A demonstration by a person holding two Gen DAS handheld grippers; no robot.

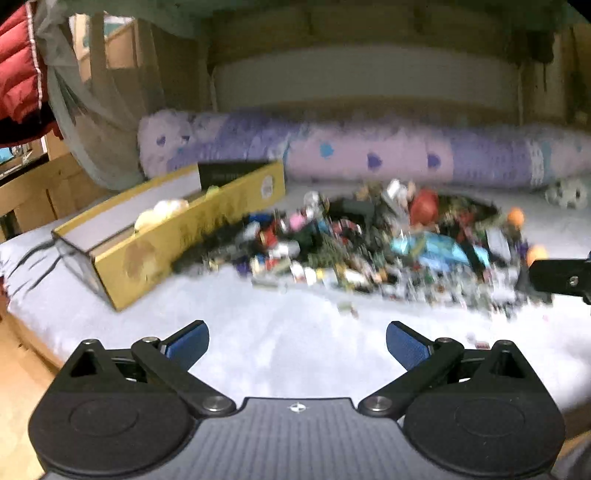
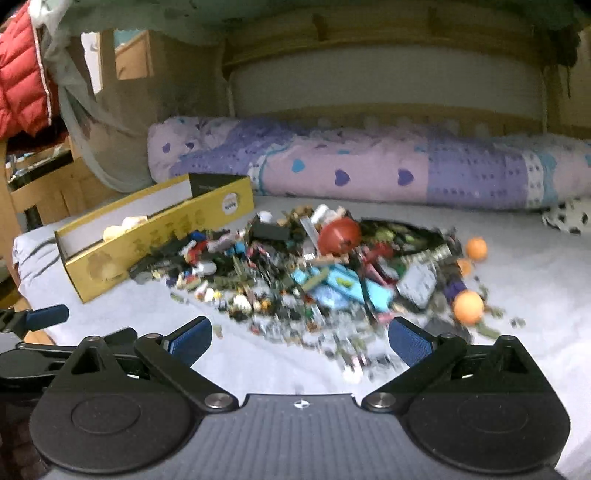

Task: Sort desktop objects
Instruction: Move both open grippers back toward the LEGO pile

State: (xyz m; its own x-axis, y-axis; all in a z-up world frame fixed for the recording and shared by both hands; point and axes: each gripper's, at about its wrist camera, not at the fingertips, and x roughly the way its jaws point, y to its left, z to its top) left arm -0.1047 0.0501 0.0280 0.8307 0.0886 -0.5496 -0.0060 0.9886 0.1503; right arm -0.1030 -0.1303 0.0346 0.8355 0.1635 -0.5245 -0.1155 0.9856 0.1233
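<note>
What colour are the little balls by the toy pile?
Orange balls, seen best in the right wrist view.

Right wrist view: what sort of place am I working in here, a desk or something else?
Most likely a bedroom, working on a bed rather than a desk. The toy pile and yellow box lie on a soft pale sheet, a rolled heart-print quilt lies behind them, and a wooden frame spans overhead, perhaps a bunk.

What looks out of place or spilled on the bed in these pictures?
A heap of small mixed objects lies spilled over the sheet, not in the yellow box beside it. Orange balls sit loose at the heap's right edge. Both views are blurred, so small pieces cannot be identified.
</note>
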